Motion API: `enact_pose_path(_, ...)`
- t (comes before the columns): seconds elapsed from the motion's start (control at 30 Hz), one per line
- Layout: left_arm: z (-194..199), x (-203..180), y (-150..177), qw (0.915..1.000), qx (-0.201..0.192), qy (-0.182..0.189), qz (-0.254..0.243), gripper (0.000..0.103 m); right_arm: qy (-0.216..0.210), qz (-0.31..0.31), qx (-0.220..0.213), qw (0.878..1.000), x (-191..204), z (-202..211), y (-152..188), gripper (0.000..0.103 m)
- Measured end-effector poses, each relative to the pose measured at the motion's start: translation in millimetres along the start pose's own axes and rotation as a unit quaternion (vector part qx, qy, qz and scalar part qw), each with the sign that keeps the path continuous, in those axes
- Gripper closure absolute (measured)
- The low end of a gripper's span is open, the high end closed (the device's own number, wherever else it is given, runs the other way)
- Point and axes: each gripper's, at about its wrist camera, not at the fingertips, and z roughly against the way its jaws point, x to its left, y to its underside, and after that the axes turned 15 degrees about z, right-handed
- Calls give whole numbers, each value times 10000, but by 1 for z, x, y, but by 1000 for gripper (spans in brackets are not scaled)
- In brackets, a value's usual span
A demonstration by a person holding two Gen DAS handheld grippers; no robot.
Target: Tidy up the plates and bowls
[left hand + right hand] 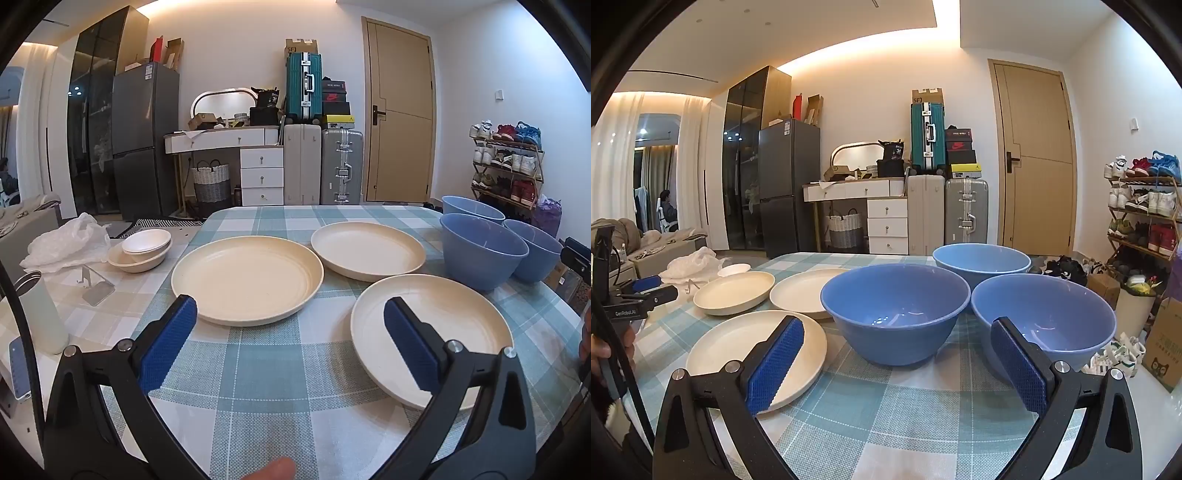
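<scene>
Three cream plates lie on the checked tablecloth [266, 369]: one at the left [246, 278], one farther back [367, 251], one near right [443, 332]. Three blue bowls [480, 254] stand upright at the right. In the right wrist view the nearest bowls are in the middle [894, 314] and at the right [1049, 321], the third behind [980, 260]. My left gripper [290, 310] is open and empty, above the cloth before the plates. My right gripper [897, 332] is open and empty, just short of the bowls.
Small white bowls [142, 247] are stacked at the table's left, beside a crumpled plastic bag [68, 242], a metal stand [94, 288] and a white tumbler [42, 310]. A shoe rack [1141, 210] and boxes stand off the table's right edge. The left gripper shows in the right wrist view [639, 291].
</scene>
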Motion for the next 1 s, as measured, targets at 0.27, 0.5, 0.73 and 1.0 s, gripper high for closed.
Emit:
enact_pose_path(0.27, 0, 1, 0, 10000, 24, 17, 47, 2, -4, -10, 2, 10000, 0, 0, 0, 0)
enact_pose_path(0.5, 0, 0, 0, 10000, 26, 13, 50, 2, -5, -14, 1, 10000, 0, 0, 0, 0)
enact_pose_path(0.73, 0, 0, 0, 10000, 22, 14, 46, 2, -6, -20, 2, 10000, 0, 0, 0, 0)
enact_pose_path(1.0, 0, 0, 0, 10000, 18, 13, 46, 2, -8, -26, -1, 10000, -1, 0, 0, 0)
